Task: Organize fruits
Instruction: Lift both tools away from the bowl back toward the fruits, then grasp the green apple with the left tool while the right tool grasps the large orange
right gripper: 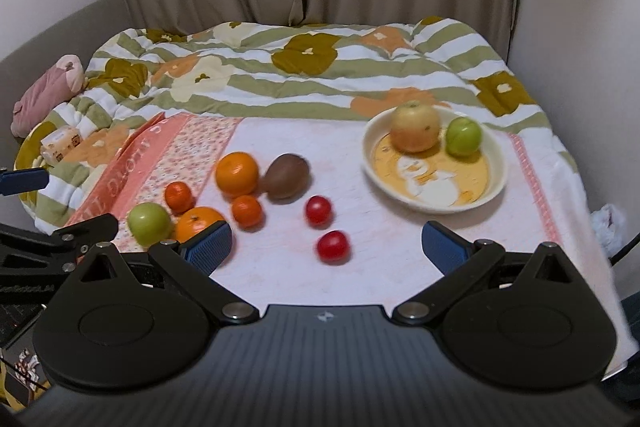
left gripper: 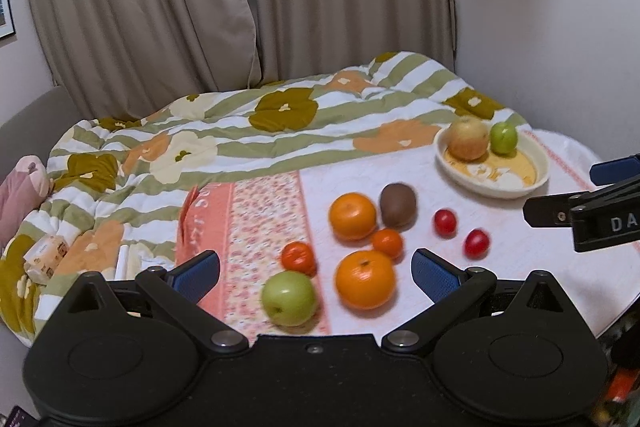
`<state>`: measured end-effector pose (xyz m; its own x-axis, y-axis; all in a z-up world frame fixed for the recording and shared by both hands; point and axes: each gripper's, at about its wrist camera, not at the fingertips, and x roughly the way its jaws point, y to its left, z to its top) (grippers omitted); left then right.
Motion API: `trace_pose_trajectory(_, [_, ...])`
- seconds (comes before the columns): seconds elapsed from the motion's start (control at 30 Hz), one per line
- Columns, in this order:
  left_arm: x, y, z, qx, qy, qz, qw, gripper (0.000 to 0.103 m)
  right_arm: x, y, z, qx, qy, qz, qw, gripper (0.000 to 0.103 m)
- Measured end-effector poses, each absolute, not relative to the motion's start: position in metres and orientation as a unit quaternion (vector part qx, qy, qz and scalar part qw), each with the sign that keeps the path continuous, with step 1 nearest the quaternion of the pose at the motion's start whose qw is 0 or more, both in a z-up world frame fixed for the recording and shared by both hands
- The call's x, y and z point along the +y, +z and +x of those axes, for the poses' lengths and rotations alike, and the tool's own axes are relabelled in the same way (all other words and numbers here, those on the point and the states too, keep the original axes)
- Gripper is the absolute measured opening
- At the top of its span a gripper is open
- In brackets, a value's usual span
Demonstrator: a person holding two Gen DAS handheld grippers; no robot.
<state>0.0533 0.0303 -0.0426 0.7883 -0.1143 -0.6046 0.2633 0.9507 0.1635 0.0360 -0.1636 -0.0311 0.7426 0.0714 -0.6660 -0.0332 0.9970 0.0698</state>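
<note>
A cream bowl point(left gripper: 534, 151) point(right gripper: 498, 163) holds a yellow-red apple point(left gripper: 467, 138) point(right gripper: 416, 127) and a small green apple point(left gripper: 503, 138) point(right gripper: 463, 136). Loose on the pink cloth lie a green apple point(left gripper: 289, 298) point(right gripper: 149, 223), two big oranges point(left gripper: 365, 279) point(left gripper: 353, 215), two small mandarins point(left gripper: 298, 257) point(left gripper: 387, 242), a brown kiwi point(left gripper: 397, 204) point(right gripper: 287, 175) and two red tomatoes point(left gripper: 445, 222) point(left gripper: 476, 243). My left gripper point(left gripper: 316, 277) is open above the near green apple and orange. My right gripper point(right gripper: 327, 247) is open, with a tomato point(right gripper: 333, 246) between its fingers' line.
A flowered striped quilt point(left gripper: 240, 131) covers the bed behind the cloth. A pink soft toy point(right gripper: 44, 91) and a small packet point(right gripper: 60, 143) lie at the left. Beige curtains and a wall stand behind. The right gripper shows at the right edge of the left view point(left gripper: 592, 211).
</note>
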Motion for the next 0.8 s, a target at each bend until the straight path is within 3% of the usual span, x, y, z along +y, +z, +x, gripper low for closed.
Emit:
trace_pose_trajectory(0.13, [0.048,-0.065,0.068,0.310,-0.111,0.144,0.933,0.103,-0.140,-0.050,0.042,0.369,0.034,0.046,0.928,0.103])
trace_pose_trajectory(0.27, [0.058,-0.089,0.083,0.323,-0.124,0.163,0.924,0.094,-0.122,-0.073,0.051,0.386,0.039,0.064,0.919,0.103])
trace_pose_trajectory(0.5, [0.064,-0.126,0.106,0.344,-0.152,0.192,0.906,0.089,-0.095,-0.106,0.069,0.403,0.041,0.069,0.912,0.103])
trace_pose_trajectory(0.63, [0.065,-0.140,0.116,0.361,-0.166,0.199,0.896,0.079,-0.088,-0.117,0.079,0.406,0.039,0.077,0.910,0.103])
trace_pose_trajectory(0.8, [0.064,-0.147,0.123,0.365,-0.179,0.204,0.891,0.076,-0.083,-0.119,0.086,0.404,0.043,0.092,0.909,0.103])
